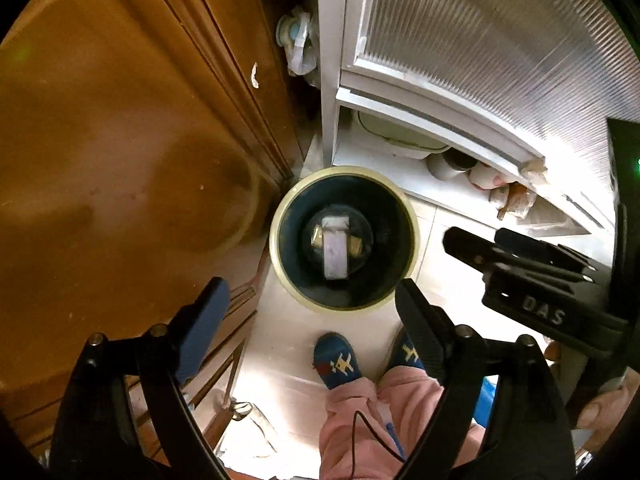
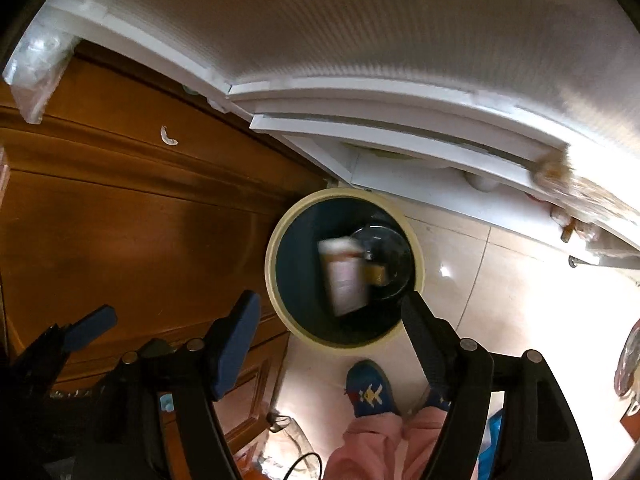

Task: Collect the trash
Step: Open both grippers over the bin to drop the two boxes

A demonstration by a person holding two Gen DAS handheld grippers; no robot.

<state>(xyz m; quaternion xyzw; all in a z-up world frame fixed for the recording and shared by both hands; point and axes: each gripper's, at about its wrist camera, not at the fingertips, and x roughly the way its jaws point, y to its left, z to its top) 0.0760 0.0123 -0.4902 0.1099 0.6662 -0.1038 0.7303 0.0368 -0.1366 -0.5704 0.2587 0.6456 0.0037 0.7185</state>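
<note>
Above bin, "DAS" on right tool, jaws apart

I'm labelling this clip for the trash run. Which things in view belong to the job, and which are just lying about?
Part of the job:
- trash bin
- white carton inside it
- left gripper, open
- right gripper, open

Just lying about:
- wooden cabinet
- white cupboard door
- cups on the low shelf
- plastic bag
</note>
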